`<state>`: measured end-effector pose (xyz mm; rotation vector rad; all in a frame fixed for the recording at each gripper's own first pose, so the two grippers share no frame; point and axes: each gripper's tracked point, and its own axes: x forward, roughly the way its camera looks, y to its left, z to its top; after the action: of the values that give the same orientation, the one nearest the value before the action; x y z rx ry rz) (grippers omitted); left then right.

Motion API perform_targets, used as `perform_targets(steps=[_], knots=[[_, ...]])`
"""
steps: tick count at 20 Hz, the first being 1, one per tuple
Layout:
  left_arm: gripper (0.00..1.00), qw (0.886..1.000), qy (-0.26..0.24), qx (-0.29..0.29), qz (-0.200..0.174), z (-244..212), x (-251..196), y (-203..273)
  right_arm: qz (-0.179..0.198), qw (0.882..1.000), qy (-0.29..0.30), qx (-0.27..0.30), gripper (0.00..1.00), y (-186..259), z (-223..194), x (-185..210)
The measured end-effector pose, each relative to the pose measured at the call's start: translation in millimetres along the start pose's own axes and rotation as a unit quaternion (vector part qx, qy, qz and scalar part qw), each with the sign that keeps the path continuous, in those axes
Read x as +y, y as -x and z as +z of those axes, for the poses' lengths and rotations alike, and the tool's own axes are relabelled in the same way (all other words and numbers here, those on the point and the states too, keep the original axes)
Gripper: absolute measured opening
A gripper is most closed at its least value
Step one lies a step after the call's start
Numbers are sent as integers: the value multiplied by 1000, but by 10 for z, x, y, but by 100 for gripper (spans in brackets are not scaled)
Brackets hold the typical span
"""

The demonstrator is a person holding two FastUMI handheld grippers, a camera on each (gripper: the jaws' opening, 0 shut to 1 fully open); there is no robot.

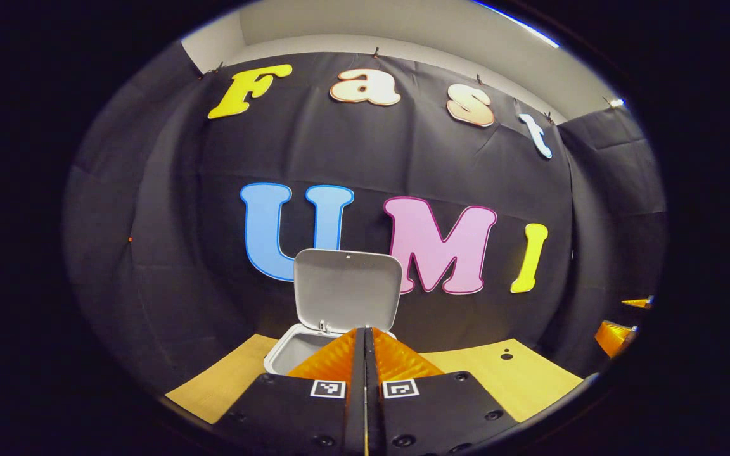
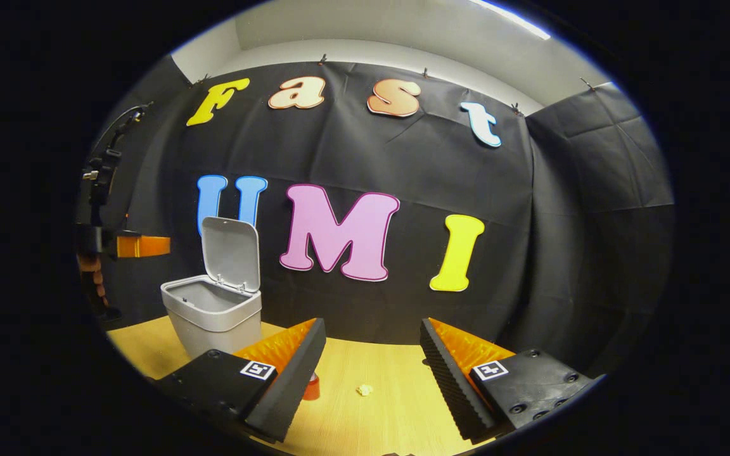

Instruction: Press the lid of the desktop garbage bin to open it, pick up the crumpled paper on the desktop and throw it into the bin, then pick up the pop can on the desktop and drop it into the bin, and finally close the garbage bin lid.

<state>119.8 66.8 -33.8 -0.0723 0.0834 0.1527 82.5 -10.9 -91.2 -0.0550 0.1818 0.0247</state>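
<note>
The garbage bin (image 2: 213, 313) stands upright on the wooden desktop (image 2: 390, 405), at the far left in the right gripper view, close to the black wall. Its lid (image 2: 232, 253) is open and stands straight up at the back of the bin, with its inside facing the near side. The bin's mouth faces up, and it looks empty as far as can be seen.

The crumpled paper (image 2: 364, 390) is a small pale ball lying on the desktop, nearer than the bin and to its right. The pop can (image 2: 312, 386) is just left of the paper, but it is partly hidden behind a finger, so I cannot tell which way it points.

The right gripper (image 2: 371, 354) hangs above the desktop with its fingers spread wide, and the paper shows between them.

The left gripper (image 1: 365, 354) has its fingers pressed together with nothing between them. It points at the bin (image 1: 295, 351), just in front of the open lid (image 1: 347, 288).
</note>
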Motion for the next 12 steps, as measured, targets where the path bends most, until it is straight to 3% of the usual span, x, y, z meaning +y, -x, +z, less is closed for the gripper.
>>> perform_targets(steps=[5, 7, 8, 11, 12], knots=[[11, 1000, 14, -21, 5, -8, -34, 387, -9, 1000, 25, 1, 97, 76, -9, -69], [25, 1000, 15, -16, -8, -82, -86, 487, -21, 998, 54, 6, 96, 43, -56, -168], [44, 1000, 13, -12, -23, -112, -145, 525, -19, 998, 58, 12, 96, 26, -97, -180], [87, 999, 9, -18, -38, -153, -199, 656, -1, 998, 41, 50, 96, -98, -332, -141], [94, 999, 9, -24, -40, -121, -208, 703, -4, 997, 40, 64, 96, -166, -440, -170]])
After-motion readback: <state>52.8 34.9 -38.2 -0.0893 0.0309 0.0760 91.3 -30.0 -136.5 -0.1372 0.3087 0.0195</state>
